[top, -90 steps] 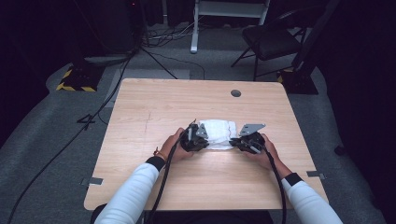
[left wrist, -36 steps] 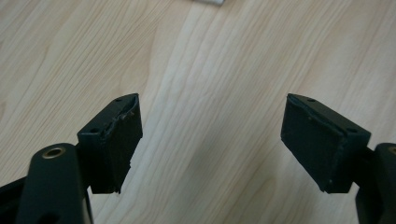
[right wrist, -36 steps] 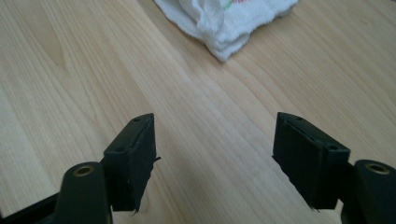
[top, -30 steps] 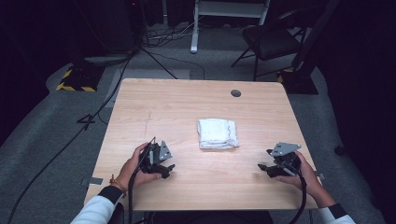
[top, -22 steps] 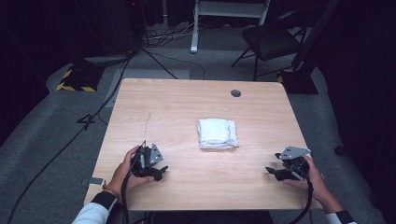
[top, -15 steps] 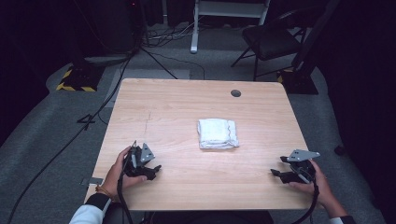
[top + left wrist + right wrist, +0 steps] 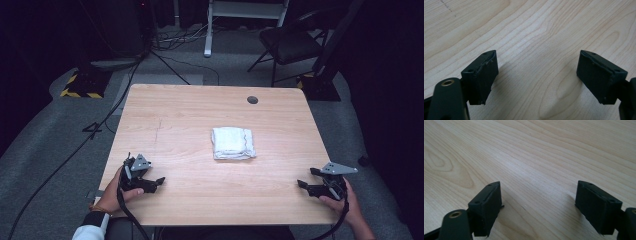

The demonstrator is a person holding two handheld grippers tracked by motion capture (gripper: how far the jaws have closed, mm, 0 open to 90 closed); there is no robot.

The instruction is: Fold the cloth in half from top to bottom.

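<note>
While the folded white cloth point(image 7: 233, 143) lies mid-table point(image 7: 180, 107), the left gripper point(image 7: 156, 182) and right gripper point(image 7: 303, 180) sit near the front corners, jaws apart, empty; the right's just opened wider.

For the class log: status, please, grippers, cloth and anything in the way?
Left gripper open, empty, near left table edge. Right gripper open, empty, fingers just widened, near right edge. Folded white cloth lies mid-table, untouched. Nothing in the way.

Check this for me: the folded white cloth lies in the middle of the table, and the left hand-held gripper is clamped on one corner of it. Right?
Not quite. The folded white cloth does lie mid-table, but the left hand-held gripper is well apart from it near the front left edge, jaws open over bare wood, as the high view shows.
</note>
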